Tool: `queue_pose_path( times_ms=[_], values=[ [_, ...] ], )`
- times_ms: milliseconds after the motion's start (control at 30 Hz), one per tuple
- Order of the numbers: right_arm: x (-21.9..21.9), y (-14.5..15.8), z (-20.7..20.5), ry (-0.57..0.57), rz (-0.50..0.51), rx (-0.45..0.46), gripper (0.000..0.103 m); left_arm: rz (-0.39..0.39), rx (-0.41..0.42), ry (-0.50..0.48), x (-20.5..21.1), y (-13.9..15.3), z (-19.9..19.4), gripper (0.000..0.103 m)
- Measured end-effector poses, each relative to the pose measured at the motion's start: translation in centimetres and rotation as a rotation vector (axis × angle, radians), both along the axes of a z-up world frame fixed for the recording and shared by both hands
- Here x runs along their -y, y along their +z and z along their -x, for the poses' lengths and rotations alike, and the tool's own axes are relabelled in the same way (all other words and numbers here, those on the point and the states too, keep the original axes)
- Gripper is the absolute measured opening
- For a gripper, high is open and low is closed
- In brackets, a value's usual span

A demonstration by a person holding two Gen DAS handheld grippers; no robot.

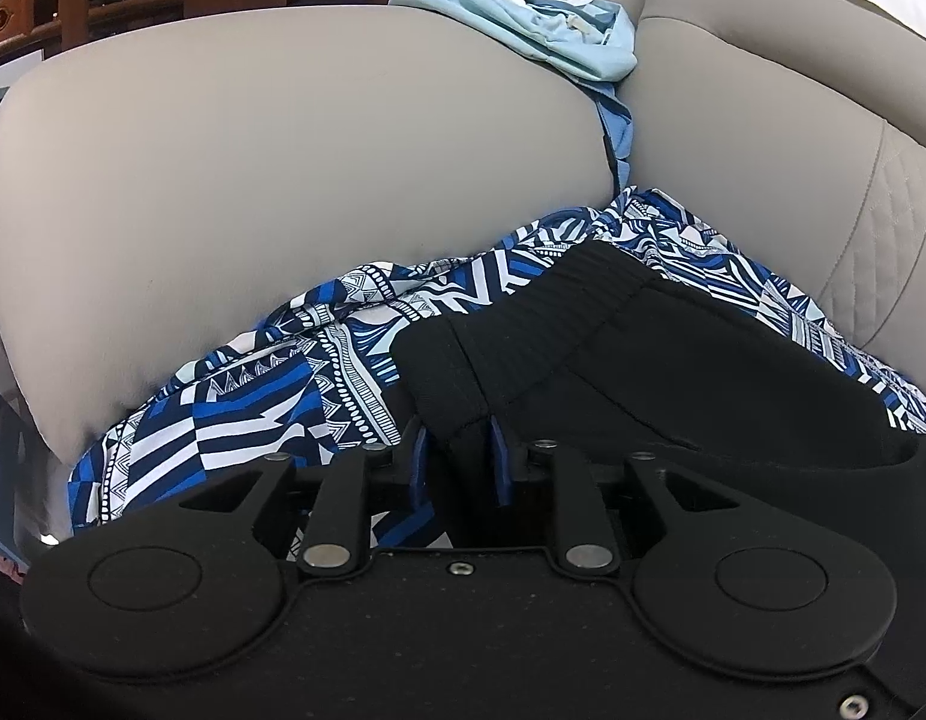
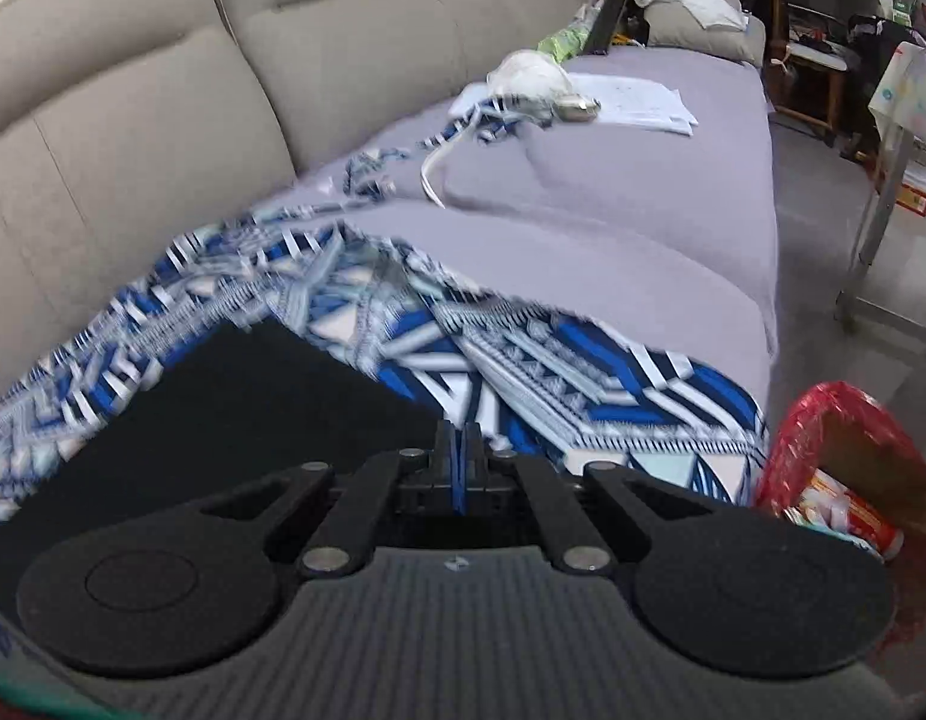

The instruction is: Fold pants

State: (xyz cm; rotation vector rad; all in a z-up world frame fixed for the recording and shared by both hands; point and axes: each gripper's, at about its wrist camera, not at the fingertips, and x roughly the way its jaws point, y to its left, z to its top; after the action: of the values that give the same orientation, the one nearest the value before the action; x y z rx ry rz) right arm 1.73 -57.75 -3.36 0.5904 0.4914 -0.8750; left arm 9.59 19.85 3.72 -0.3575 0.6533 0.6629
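Observation:
Black pants (image 1: 631,360) with a ribbed elastic waistband lie on a blue, white and black patterned cloth (image 1: 271,414) on a beige sofa. My left gripper (image 1: 458,456) is shut on a fold of the black pants just below the waistband. In the right wrist view the black pants (image 2: 235,414) spread to the left over the patterned cloth (image 2: 523,372). My right gripper (image 2: 459,450) is shut, with the edge of the black pants at its fingers; the grip itself is hidden.
A beige armrest cushion (image 1: 283,138) rises behind the left gripper, with light blue and white clothes (image 1: 541,18) heaped on it. The sofa seat under a grey cover (image 2: 643,180) holds papers and a white bag (image 2: 529,75). A red-lined basket (image 2: 841,468) stands at the right.

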Motion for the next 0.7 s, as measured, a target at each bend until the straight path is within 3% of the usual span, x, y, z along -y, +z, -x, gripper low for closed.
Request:
queue_pose_path(
  times_ms=[100,233,267,333,400,467,533,567,633,700],
  values=[
    [-1.1,1.3,-1.0,0.144,-0.058,0.091,0.025,-0.021,-0.008,-0.006,0.6,0.4,0.1,0.026],
    [-5.5,2.2,-3.7,0.373,-0.057,0.154,0.055,-0.103,0.055,-0.045,2.4,2.5,1.1,0.054],
    [-7.4,2.2,-4.7,0.45,-0.044,0.158,0.059,-0.143,0.08,-0.057,3.1,3.4,1.4,0.058],
    [-11.1,2.1,-6.6,0.576,-0.024,0.158,0.062,-0.199,0.13,-0.09,4.4,4.9,1.8,0.079],
    [-15.8,2.0,-8.6,0.71,-0.009,0.149,0.067,-0.245,0.174,-0.157,5.8,6.1,1.8,0.084],
    [-21.1,1.9,-10.5,0.859,0.018,0.141,0.068,-0.279,0.179,-0.241,7.1,6.8,1.0,0.081],
    [-26.5,1.8,-11.8,0.987,0.055,0.137,0.07,-0.292,0.161,-0.317,8.1,6.6,-0.2,0.056],
    [-29.6,1.8,-12.3,1.059,0.077,0.141,0.07,-0.29,0.146,-0.34,8.4,6.2,-0.8,0.048],
    [-34.1,1.8,-12.7,1.164,0.11,0.166,0.071,-0.242,0.099,-0.372,8.3,5.1,-2.6,0.027],
    [-38.6,1.8,-13.2,1.248,0.139,0.183,0.074,-0.189,0.052,-0.371,7.7,3.9,-4.1,0.021]
  ],
)
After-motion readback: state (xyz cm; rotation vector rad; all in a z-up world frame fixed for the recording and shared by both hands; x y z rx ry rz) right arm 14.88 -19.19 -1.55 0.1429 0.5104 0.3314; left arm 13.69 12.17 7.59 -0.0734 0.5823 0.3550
